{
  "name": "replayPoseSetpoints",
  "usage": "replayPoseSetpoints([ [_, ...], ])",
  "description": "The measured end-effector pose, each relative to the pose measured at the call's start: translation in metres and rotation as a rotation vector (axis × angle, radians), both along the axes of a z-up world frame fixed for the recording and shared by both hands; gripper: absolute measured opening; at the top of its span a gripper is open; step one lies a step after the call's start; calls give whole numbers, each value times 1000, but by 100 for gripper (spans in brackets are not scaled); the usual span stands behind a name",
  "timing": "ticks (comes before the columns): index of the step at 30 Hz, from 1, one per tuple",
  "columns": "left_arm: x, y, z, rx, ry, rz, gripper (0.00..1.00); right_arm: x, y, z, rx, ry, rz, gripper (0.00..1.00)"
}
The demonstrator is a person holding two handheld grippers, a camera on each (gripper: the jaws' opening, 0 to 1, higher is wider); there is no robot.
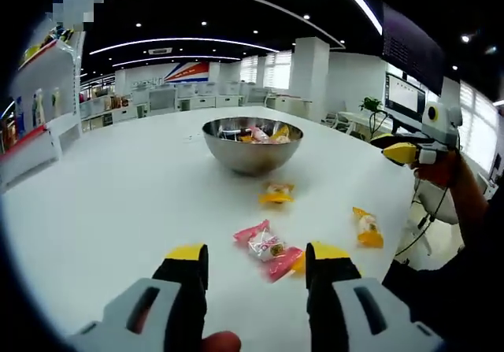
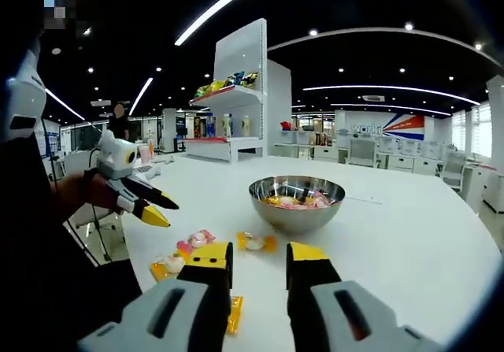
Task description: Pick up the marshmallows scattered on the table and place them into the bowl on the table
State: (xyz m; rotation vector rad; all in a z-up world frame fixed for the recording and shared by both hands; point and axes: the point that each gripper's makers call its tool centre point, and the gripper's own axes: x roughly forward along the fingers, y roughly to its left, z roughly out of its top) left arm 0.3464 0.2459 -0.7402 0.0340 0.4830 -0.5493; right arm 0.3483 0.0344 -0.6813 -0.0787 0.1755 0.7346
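A steel bowl (image 1: 252, 153) (image 2: 297, 206) stands mid-table with several wrapped marshmallows inside. My left gripper (image 1: 257, 256) is open, and a pink-wrapped marshmallow (image 1: 264, 248) (image 2: 197, 240) lies on the table between its jaw tips. Two yellow-wrapped marshmallows (image 1: 276, 193) (image 1: 367, 227) lie farther out, towards the bowl and to the right. My right gripper (image 2: 258, 256) is open with nothing between its jaws; a yellow marshmallow (image 2: 256, 242) lies just beyond its tips. It also appears at the right of the left gripper view (image 1: 405, 153). The left gripper (image 2: 150, 206) hovers near the pink marshmallow.
The round white table (image 1: 118, 202) (image 2: 409, 242) has its edge close on the right of the left gripper view. More wrapped sweets (image 2: 167, 266) (image 2: 234, 314) lie near my right jaws. A person's arm (image 1: 461, 194) holds the right gripper. Shelves (image 2: 232, 92) and desks stand behind.
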Motion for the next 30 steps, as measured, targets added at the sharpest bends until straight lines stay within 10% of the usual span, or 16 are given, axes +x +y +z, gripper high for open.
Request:
replayPoseSetpoints([
  [30,19,-44,-40,52,89,-36,45,4,-26,-7,27,2,-52,26],
])
